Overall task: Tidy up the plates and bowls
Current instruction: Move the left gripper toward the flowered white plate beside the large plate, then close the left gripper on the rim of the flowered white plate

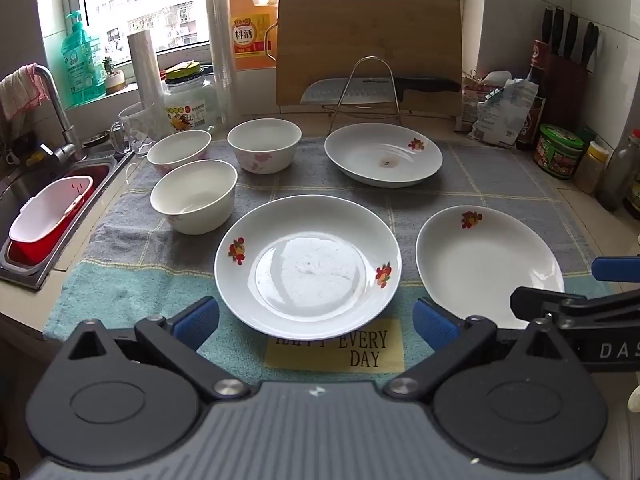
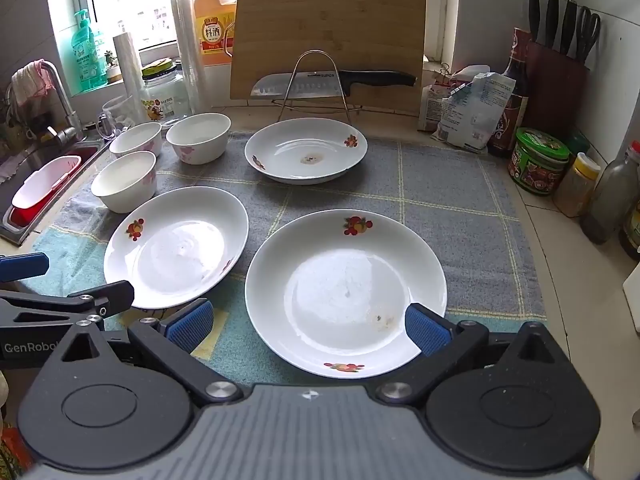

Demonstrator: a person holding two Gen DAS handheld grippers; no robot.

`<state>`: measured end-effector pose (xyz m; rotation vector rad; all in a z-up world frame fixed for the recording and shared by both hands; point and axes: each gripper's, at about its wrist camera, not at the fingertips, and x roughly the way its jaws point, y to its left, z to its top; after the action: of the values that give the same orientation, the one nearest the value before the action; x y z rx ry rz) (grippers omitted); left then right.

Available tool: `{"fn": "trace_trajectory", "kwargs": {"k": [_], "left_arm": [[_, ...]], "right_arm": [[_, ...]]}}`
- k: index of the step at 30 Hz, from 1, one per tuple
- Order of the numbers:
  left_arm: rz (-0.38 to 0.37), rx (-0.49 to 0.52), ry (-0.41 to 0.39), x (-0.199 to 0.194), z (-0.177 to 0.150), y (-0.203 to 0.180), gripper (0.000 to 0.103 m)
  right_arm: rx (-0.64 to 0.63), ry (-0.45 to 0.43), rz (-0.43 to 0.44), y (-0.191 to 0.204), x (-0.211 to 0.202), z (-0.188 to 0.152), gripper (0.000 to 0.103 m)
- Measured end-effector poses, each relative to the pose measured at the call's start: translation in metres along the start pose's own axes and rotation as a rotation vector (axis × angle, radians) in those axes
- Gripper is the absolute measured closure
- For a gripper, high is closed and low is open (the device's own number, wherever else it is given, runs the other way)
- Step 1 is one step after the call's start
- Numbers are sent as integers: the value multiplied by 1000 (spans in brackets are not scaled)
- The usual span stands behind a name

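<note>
Plates (image 1: 308,266): glossy white glazed ceramic. Bowls (image 1: 194,196): same glaze. Mat (image 1: 480,196): rough woven cloth. Cutting board (image 1: 368,40): matt wood. Knife blade (image 1: 344,90): dimpled metal. Gripper pads (image 2: 188,326): ribbed blue.

A home kitchen. At the left edge of the frame a steel sink (image 1: 24,184) with a bent tap (image 1: 56,108) holds a red-and-white basin (image 1: 48,220). At the back, under a window (image 1: 152,0), a wooden chopping board (image 1: 368,32) leans behind a knife (image 1: 376,88) on a wire rack. A knife block (image 1: 568,64), sauce bottles and jars crowd the right edge. Bowls and plates sit on a checked cloth (image 1: 480,184) covering the table.
</note>
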<state>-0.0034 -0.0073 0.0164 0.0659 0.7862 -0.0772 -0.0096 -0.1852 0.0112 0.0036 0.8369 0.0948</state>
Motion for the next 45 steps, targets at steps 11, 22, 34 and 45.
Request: {"fn": "trace_trajectory", "kwargs": {"k": [11, 22, 34, 45], "left_arm": [[-10, -5, -24, 2, -2, -6, 1], [-50, -64, -8, 8, -5, 3, 1], [-76, -31, 1, 18, -1, -3, 1], [-116, 14, 23, 40, 16, -11, 1]], "right_arm": [[-48, -77, 46, -16, -7, -7, 0], [-65, 17, 90, -43, 15, -40, 0], [-120, 77, 63, -48, 56, -60, 0], [-133, 85, 54, -47, 84, -55, 0]]}}
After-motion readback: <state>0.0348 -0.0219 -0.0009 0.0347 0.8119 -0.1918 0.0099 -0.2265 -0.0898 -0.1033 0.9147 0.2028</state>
